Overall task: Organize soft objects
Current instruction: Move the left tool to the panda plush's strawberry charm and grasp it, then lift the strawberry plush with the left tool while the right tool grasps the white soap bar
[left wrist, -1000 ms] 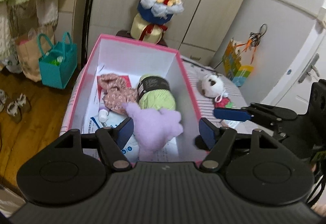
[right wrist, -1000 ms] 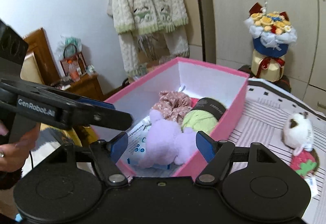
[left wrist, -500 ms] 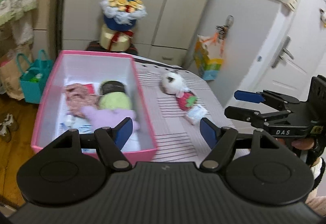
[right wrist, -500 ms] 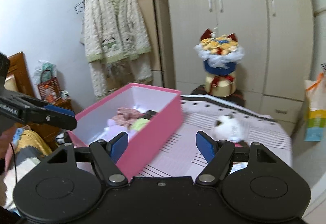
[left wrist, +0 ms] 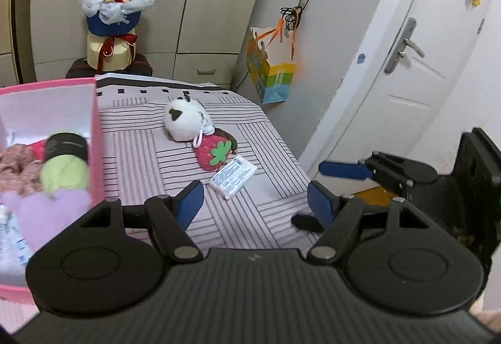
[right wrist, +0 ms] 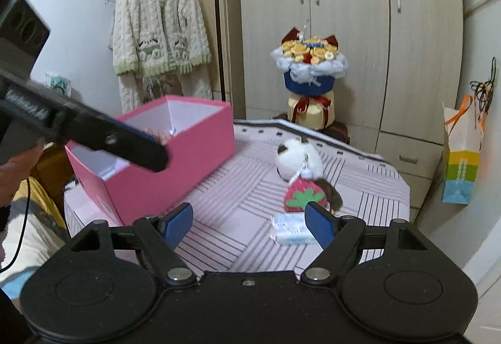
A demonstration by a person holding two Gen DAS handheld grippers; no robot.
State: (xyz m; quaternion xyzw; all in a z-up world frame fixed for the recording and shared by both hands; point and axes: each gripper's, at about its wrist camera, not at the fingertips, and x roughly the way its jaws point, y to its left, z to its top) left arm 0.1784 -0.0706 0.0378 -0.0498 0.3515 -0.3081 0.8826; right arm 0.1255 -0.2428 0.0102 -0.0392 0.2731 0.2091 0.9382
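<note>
A pink box [left wrist: 97,137] [right wrist: 175,162] stands on the left of the striped table. It holds a purple plush [left wrist: 47,206], a green yarn ball [left wrist: 64,173] and a floral fabric piece [left wrist: 15,162]. A white plush [left wrist: 184,121] [right wrist: 300,159], a strawberry plush [left wrist: 214,153] [right wrist: 302,198] and a tissue pack [left wrist: 233,176] [right wrist: 289,229] lie on the table to the box's right. My left gripper [left wrist: 255,203] is open and empty, above the table before the tissue pack. My right gripper [right wrist: 249,223] is open and empty, near the tissue pack.
A flower bouquet [left wrist: 112,18] [right wrist: 310,78] stands behind the table. A colourful paper bag [left wrist: 271,74] [right wrist: 460,156] hangs at the right by a white door [left wrist: 407,62]. A knitted cardigan [right wrist: 159,24] hangs on a rack at the left. The table edge [left wrist: 291,156] is at the right.
Both grippers have swung right, away from the box and toward the plush toys and tissue pack. The purple plush stays in the box. Both stay open.
</note>
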